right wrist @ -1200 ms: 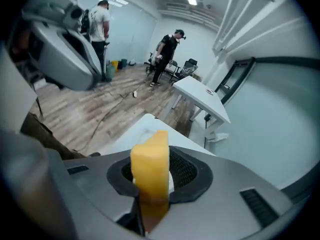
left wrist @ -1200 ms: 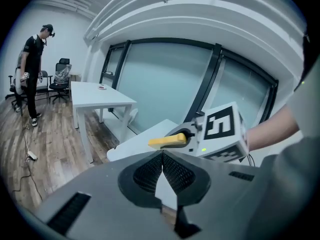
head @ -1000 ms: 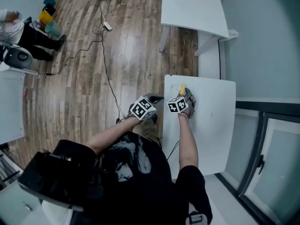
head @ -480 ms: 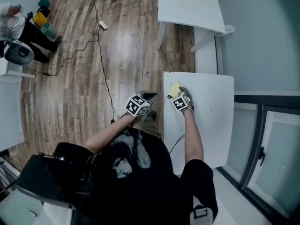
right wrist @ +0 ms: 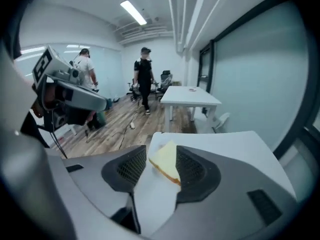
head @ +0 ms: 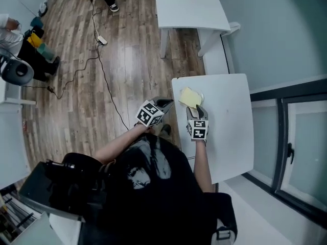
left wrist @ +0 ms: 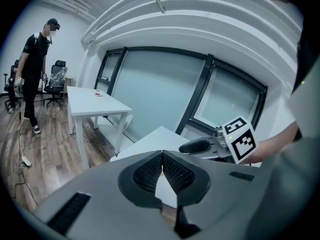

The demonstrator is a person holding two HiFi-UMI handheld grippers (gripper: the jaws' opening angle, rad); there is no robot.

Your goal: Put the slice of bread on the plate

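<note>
Head view shows the square white table (head: 227,121) at 3 o'clock of the person's body, with the pale yellow slice of bread with a browner crust edge (head: 189,97) lying near the table's 11 o'clock corner. A faint curved rim at the slice's 3 o'clock side looks like the small white plate (head: 201,97). It is hard to pick out against the tabletop, so I judge rather than see that the slice sits on it. The right gripper (head: 197,109) points towards 12 o'clock with its tips just short of the slice. In the right gripper view its jaws stand spread, and the slice sits in the gap close to the right-hand pad. It lies flat on the white surface and does not look squeezed. The left gripper (head: 164,105) hangs off the table's 9 o'clock edge, over the brown wooden plank floor (head: 122,70). In the left gripper view its ribbed pads are pressed together tip to tip with nothing between them. The step in hand looks like the release, with the placing itself all but done. The next move calls for drawing the right gripper straight back towards 6 o'clock. Its jaws should be kept wide so the near pad does not catch the crust and drag the slice off the plate.
</note>
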